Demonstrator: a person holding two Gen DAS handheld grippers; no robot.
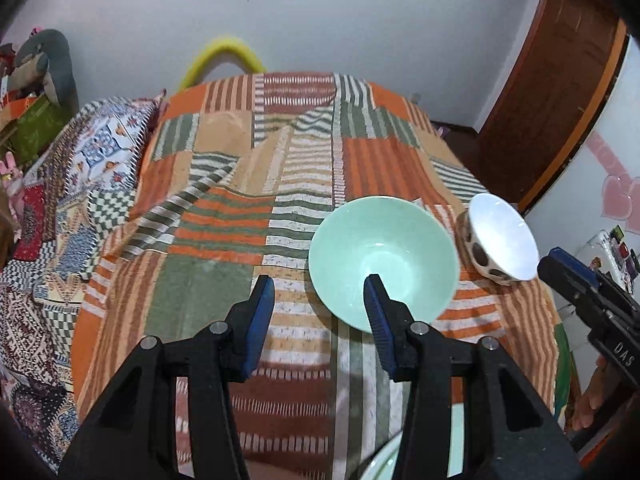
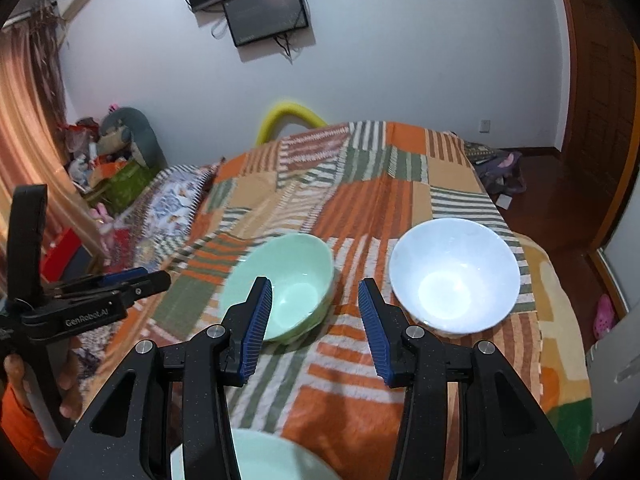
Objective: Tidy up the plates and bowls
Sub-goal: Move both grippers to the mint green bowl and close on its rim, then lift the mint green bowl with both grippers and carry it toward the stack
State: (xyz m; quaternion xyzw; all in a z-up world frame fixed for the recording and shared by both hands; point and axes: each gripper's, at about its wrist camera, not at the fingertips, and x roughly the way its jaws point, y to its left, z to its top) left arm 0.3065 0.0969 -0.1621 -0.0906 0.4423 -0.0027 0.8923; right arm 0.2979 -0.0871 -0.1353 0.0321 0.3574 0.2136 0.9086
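Green bowl [image 1: 384, 256] upright on patchwork bedspread [image 1: 248, 168], centre-right of frame, white spotted bowl [image 1: 502, 236] tilted just beside it at right. Left gripper [image 1: 320, 292] spread, empty, right fingertip over green rim. Right gripper [image 2: 314, 294] spread, empty, between both bowls; pale plate [image 2: 256, 460] at bottom edge

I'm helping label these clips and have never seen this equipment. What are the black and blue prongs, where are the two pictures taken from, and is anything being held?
No robot here: a person carries a handheld tool in each hand, each with two blue-padded fingers and a camera looking along them. One picture is from the left gripper, the other from the right gripper; each tool also appears at the edge of the other's view. On the striped patchwork cloth stand a green bowl and a white bowl with brown spots outside. Another pale green dish peeks in at the bottom. Both pairs of fingers are apart and hold nothing.
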